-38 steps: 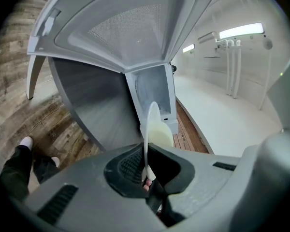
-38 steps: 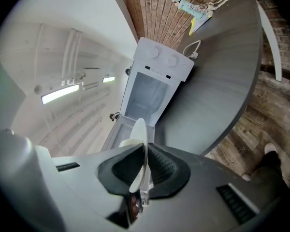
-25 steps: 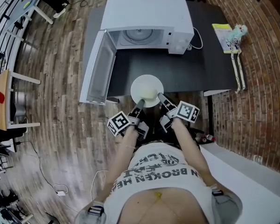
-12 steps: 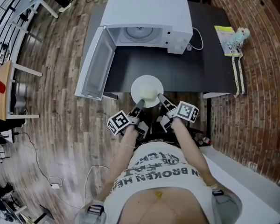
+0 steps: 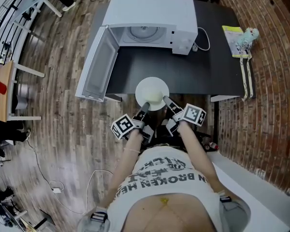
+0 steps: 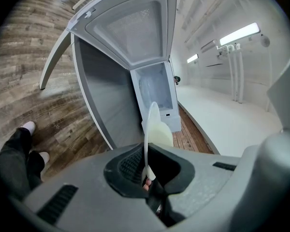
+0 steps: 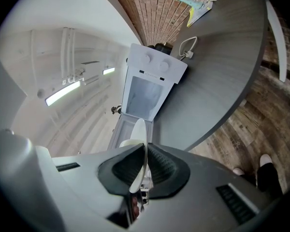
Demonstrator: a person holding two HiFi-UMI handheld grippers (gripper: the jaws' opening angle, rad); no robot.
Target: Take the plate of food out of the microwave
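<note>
A round white plate (image 5: 152,94) with pale food on it hangs over the near edge of the dark table (image 5: 193,74), out in front of the microwave. My left gripper (image 5: 145,106) is shut on the plate's near-left rim; my right gripper (image 5: 166,100) is shut on its near-right rim. In the left gripper view the plate (image 6: 150,134) shows edge-on between the jaws, and in the right gripper view the plate (image 7: 139,151) is pinched the same way. The white microwave (image 5: 154,13) stands at the table's back, its door (image 5: 99,66) swung open to the left, its cavity (image 5: 144,35) showing only the turntable.
A power cord (image 5: 201,38) loops beside the microwave's right side. A yellow-green booklet with a small toy (image 5: 239,38) lies at the table's right end. Brick wall runs along the right. Wood floor, chairs and desks lie to the left.
The head view has shifted slightly. Both grippers and the plate keep the same place relative to the table edge.
</note>
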